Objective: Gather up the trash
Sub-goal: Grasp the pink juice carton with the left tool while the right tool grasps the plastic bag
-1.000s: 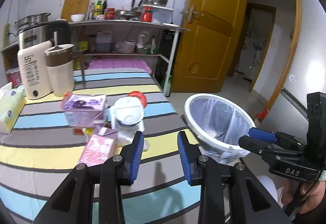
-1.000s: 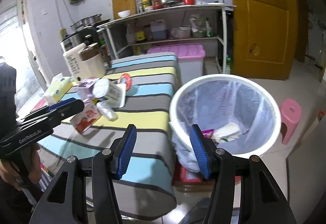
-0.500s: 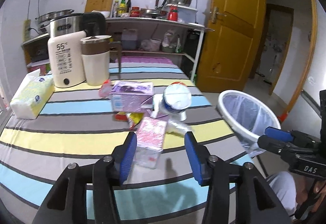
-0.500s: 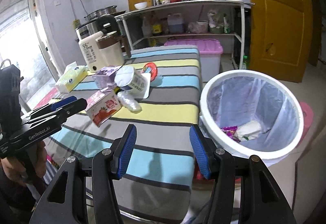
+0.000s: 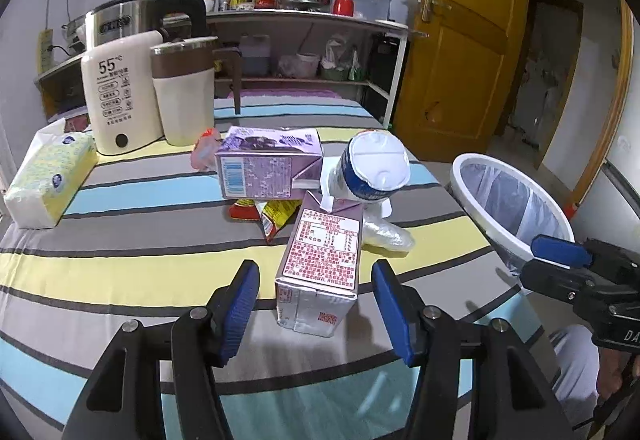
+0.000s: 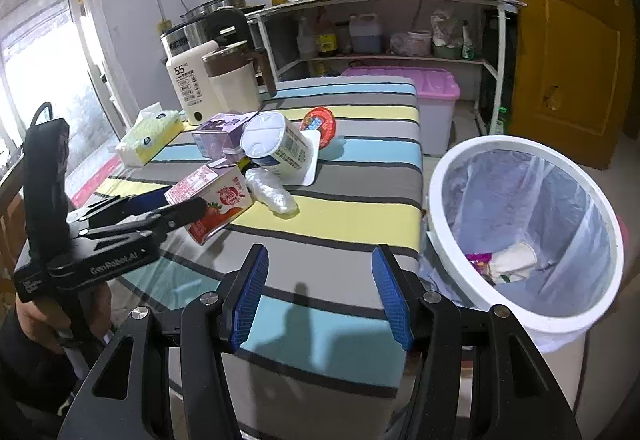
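A pink strawberry milk carton (image 5: 320,260) lies on the striped table (image 5: 120,272), its near end between the open fingers of my left gripper (image 5: 316,304). Behind it lie a purple carton (image 5: 268,168), a white-and-blue tub (image 5: 372,168), a clear crumpled plastic cup (image 5: 384,232) and a red-yellow wrapper (image 5: 272,212). My right gripper (image 6: 316,296) is open and empty over the table's near edge, left of the white bin (image 6: 524,240). The carton also shows in the right wrist view (image 6: 216,200), with the left gripper (image 6: 168,208) at it.
A tissue pack (image 5: 48,176), a white thermos (image 5: 120,96) and a beige kettle (image 5: 184,88) stand at the table's far left. The bin (image 5: 508,208) stands off the table's right edge and holds some trash. A shelf rack (image 5: 312,48) and a pink-lidded box (image 6: 424,92) stand behind.
My left gripper has swung left from the bin and moved in on the pink carton, which now sits between its fingers. My right gripper has pulled back left from over the bin to the table edge.
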Demonstrator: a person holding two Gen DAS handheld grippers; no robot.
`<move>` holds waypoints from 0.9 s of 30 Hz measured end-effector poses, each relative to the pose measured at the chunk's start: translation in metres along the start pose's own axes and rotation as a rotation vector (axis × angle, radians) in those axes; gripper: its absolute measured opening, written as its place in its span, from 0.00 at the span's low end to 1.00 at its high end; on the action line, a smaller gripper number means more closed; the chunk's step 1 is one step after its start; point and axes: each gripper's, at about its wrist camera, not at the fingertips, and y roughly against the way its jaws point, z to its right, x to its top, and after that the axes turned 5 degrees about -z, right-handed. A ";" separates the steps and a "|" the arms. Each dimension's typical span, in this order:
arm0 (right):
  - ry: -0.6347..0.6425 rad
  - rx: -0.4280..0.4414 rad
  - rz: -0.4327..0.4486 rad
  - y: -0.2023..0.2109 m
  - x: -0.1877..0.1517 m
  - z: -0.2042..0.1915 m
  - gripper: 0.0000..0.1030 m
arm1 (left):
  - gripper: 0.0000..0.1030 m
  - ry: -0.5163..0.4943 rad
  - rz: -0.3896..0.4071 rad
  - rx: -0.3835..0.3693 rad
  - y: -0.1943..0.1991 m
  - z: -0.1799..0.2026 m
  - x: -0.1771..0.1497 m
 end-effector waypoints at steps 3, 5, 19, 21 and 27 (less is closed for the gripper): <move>0.015 0.007 -0.007 -0.007 0.004 -0.003 0.53 | 0.37 -0.009 -0.016 0.005 -0.005 0.002 0.000; 0.029 0.012 -0.014 -0.013 0.008 -0.006 0.53 | 0.36 -0.012 -0.017 0.007 -0.005 0.002 -0.001; 0.155 0.060 -0.082 -0.071 0.039 -0.034 0.53 | 0.36 0.046 0.028 0.025 0.018 -0.021 -0.009; 0.171 0.055 -0.100 -0.082 0.043 -0.038 0.51 | 0.36 0.049 0.031 0.027 0.019 -0.023 -0.009; 0.181 0.057 -0.129 -0.098 0.049 -0.041 0.44 | 0.36 0.068 0.032 0.027 0.020 -0.032 -0.011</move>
